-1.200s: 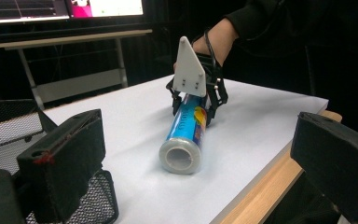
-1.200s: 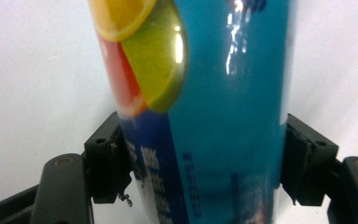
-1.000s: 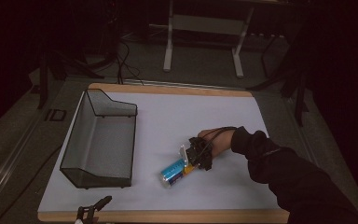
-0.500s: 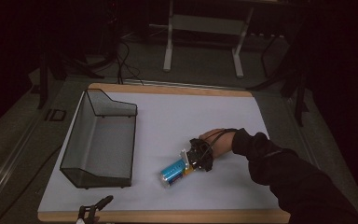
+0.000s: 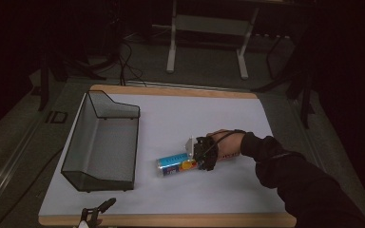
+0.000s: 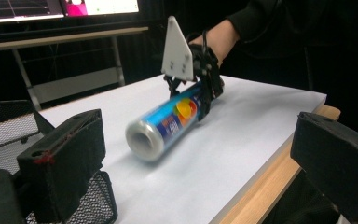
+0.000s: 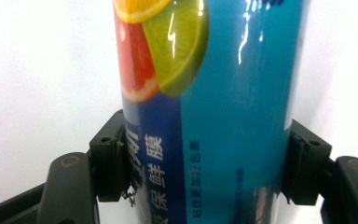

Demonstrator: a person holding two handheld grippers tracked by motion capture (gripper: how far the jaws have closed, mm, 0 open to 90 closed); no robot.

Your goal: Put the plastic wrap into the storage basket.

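Observation:
A blue drink can (image 5: 176, 164) with citrus fruit printed on it lies on its side on the white table top (image 5: 209, 118), right of the middle. My right gripper (image 5: 196, 159) is shut on its right end; in the right gripper view both pads press the sides of the can (image 7: 209, 93). The left gripper view shows the can (image 6: 165, 123) end-on, held by the right gripper (image 6: 191, 88). My left gripper (image 5: 97, 211) hovers open at the table's front left edge, holding nothing.
A black wire mesh basket (image 5: 76, 142) stands on the left side of the table, its corner close to my left gripper's jaw (image 6: 9, 126). A wooden edge (image 5: 171, 221) borders the table. Table legs and cables stand on the floor beyond.
The can has turned from a diagonal to nearly level and shifted slightly away from the front edge, with my right gripper on it. The left gripper has barely moved.

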